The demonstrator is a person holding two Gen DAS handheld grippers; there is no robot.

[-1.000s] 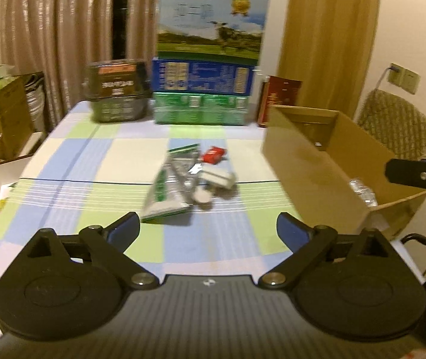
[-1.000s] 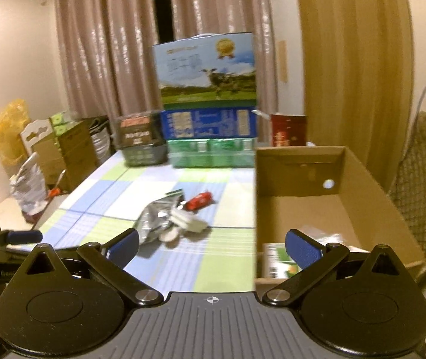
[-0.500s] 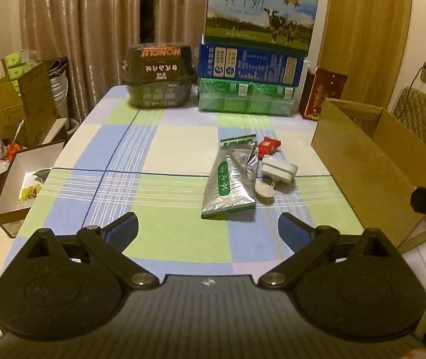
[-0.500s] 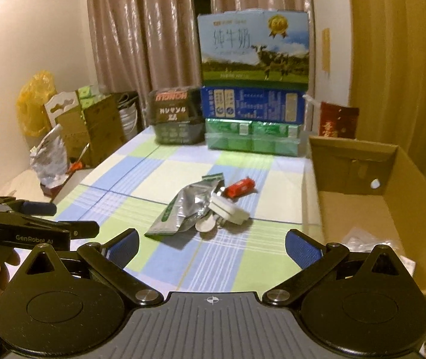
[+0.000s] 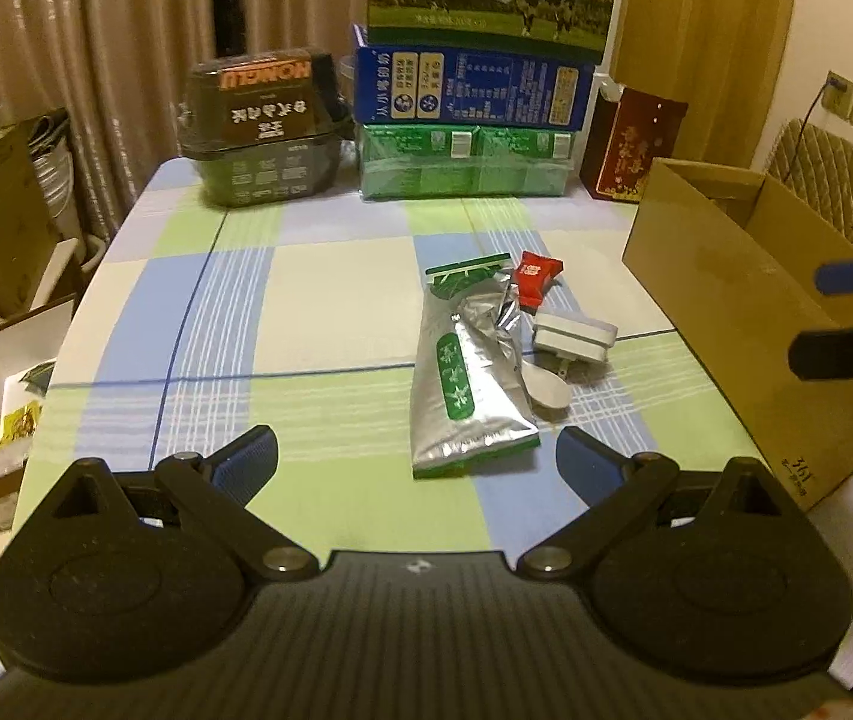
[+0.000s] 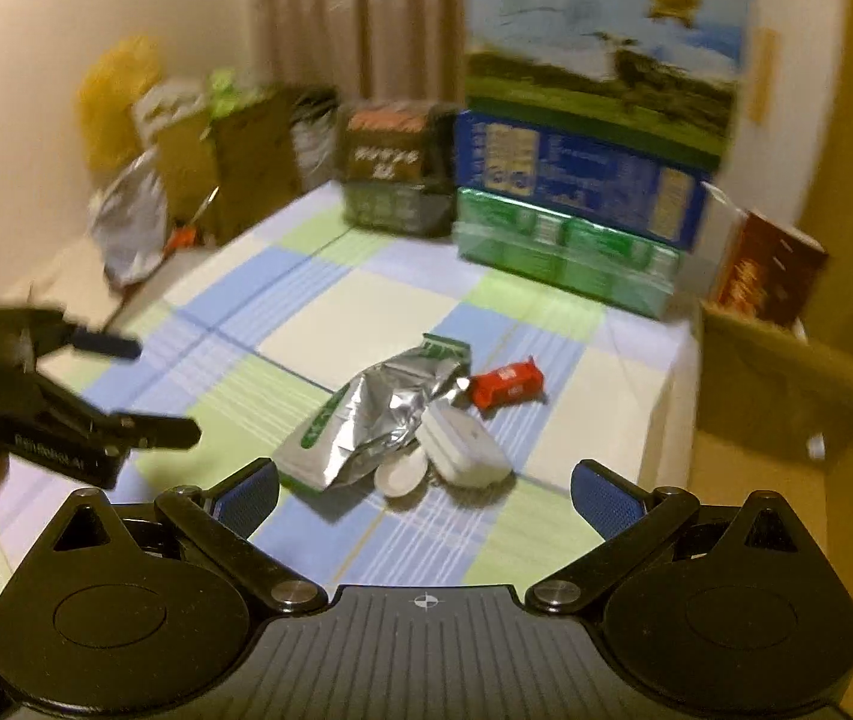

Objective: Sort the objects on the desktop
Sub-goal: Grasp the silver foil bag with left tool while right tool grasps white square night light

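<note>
Both grippers wide open over a checked table, the small pile of objects ahead of them.

Left gripper (image 5: pixel 416 461) holds nothing, jaws spread; beyond its fingertips, nearer the right finger, lies the silver foil pouch (image 5: pixel 467 378), with the red packet (image 5: pixel 534 276) at its far end, and the white charger (image 5: pixel 572 335) and a round white piece (image 5: pixel 548 389) touching its right side. Right gripper (image 6: pixel 425 491) is likewise spread and empty, the same pile lying on the table between and just past its fingers; this view is motion-blurred, so labels are unreadable. At far right the cardboard box (image 5: pixel 726 294) is cut off by the frame, its contents hidden.
</note>
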